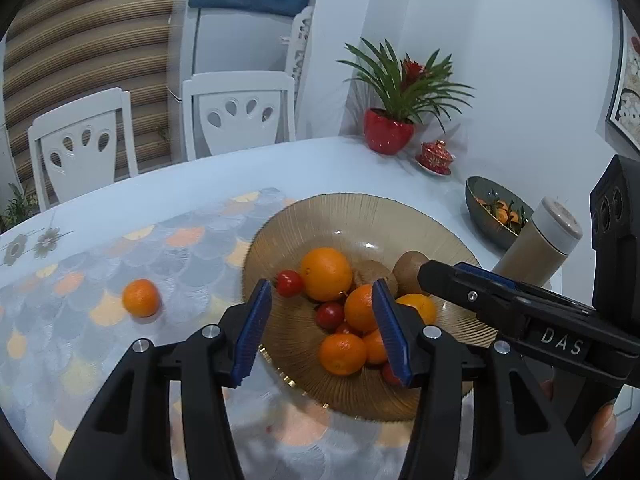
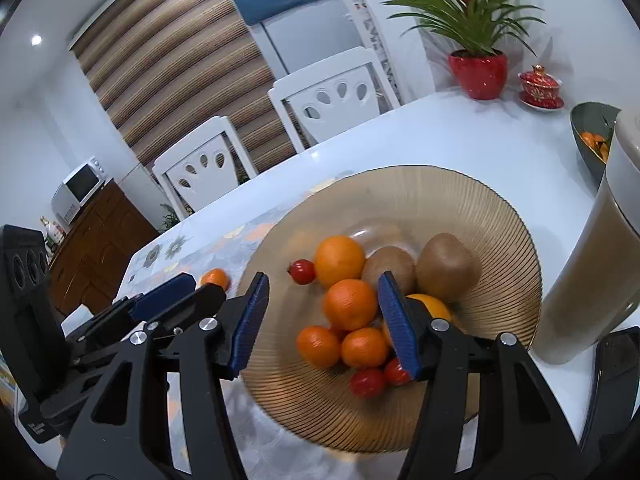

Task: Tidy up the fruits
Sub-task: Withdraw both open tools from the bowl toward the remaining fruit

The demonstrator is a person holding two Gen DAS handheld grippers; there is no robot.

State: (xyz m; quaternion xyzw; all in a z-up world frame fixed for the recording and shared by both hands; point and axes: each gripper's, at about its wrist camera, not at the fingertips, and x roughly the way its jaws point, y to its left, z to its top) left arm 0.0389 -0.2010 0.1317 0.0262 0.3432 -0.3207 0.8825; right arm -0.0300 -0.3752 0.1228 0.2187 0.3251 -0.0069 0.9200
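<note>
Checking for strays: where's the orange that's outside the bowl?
The lone orange sits on the scale-patterned tablecloth, left of the ribbed amber bowl in the left wrist view, apart from its rim and from both open grippers.

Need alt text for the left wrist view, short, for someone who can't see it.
The open left hand-held gripper hovers over a ribbed amber bowl holding oranges, kiwis and small red fruits. One orange sits alone on the patterned tablecloth, left of the bowl. The right hand-held gripper enters from the right.

White walls, striped brown blind (image 2: 172, 52), two white chairs (image 1: 240, 114), wooden cabinet (image 2: 96, 236)
</note>
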